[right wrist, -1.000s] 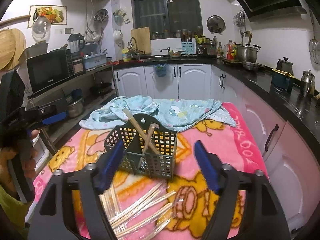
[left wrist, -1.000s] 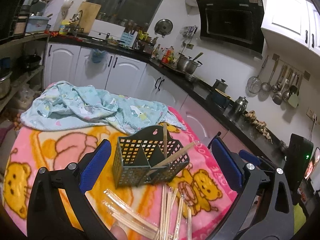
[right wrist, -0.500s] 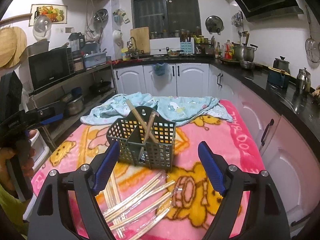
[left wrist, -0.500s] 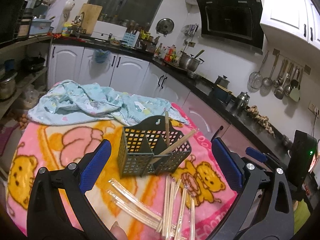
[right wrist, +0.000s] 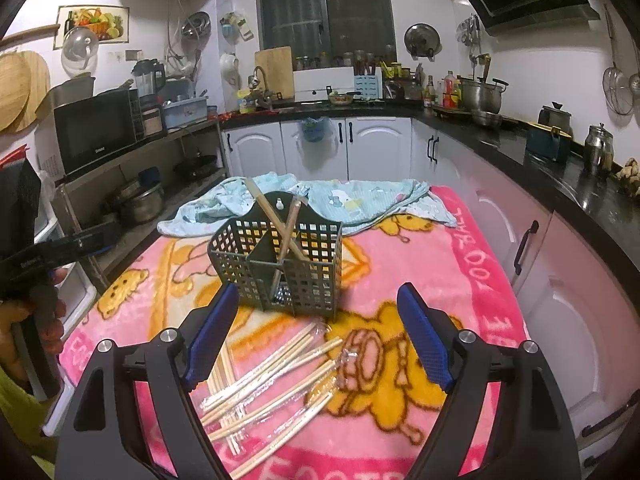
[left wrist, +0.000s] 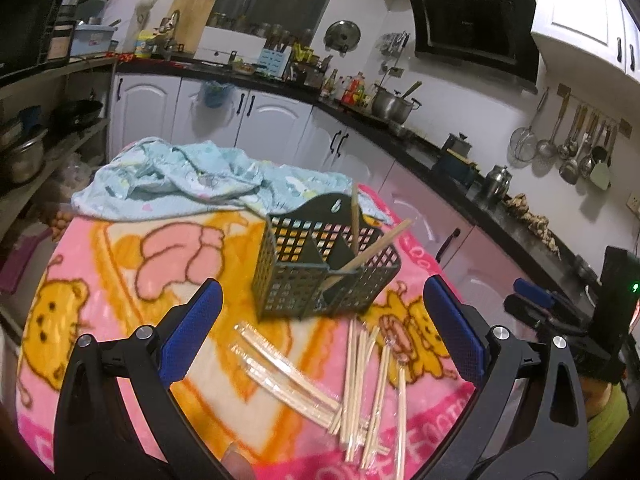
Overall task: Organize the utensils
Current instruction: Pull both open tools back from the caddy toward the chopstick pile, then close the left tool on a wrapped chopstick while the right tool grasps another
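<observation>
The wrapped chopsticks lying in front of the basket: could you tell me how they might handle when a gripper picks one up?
The chopsticks look thin, stiff and probably light. Their clear wrappers could make them slippery between the pads. They lie crossed in a loose pile on the soft blanket, so lifting one may drag its neighbours.

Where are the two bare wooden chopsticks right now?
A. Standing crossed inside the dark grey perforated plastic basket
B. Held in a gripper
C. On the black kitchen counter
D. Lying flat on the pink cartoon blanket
A: two bare wooden chopsticks lean crossed inside the dark grey perforated plastic basket, while only plastic-wrapped chopsticks lie on the pink cartoon blanket.
</observation>
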Motion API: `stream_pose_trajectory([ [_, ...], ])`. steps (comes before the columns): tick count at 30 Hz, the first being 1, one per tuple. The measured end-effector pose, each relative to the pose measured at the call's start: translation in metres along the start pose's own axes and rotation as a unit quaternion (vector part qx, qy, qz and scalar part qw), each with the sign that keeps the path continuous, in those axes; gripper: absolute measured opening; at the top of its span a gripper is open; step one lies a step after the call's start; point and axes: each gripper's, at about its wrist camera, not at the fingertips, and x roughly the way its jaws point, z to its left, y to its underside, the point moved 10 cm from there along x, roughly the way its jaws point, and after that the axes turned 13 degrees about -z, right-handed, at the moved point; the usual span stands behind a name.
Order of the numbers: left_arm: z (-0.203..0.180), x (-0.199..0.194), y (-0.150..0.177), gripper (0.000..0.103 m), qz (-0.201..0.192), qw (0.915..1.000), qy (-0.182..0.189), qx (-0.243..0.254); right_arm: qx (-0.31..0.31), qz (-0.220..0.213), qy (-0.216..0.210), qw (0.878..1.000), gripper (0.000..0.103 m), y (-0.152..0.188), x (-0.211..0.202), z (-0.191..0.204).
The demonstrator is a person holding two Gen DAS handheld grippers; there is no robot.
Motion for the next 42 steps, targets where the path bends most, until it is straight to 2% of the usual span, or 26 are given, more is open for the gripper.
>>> stream_pose_trajectory([
  [19, 0.024, -0.004, 0.044, 0.092, 0.047, 0.9985, -0.03, 0.004, -0.007, 0.049, 0.006, 0.999, 0.079, 0.048, -0.002, -0.004],
  [27, 0.033, 0.006, 0.071, 0.092, 0.08, 0.9961, -0.036, 0.0, -0.01, 0.078, 0.001, 0.997, 0.079, 0.074, 0.007, 0.003],
  [32, 0.036, 0.013, 0.092, 0.092, 0.101, 0.9944, -0.023, -0.018, -0.012, 0.097, -0.002, 0.995, 0.079, 0.089, 0.014, 0.006],
  [38, 0.046, 0.025, 0.121, 0.092, 0.132, 0.99, -0.026, -0.042, -0.014, 0.109, -0.003, 0.994, 0.079, 0.1, 0.019, 0.007],
  [40, 0.05, 0.029, 0.128, 0.089, 0.139, 0.9887, -0.028, -0.049, -0.014, 0.112, -0.003, 0.994, 0.079, 0.102, 0.021, 0.006],
  [42, 0.052, 0.033, 0.136, 0.075, 0.149, 0.9867, -0.027, -0.058, -0.015, 0.114, -0.002, 0.993, 0.079, 0.104, 0.023, 0.005],
])
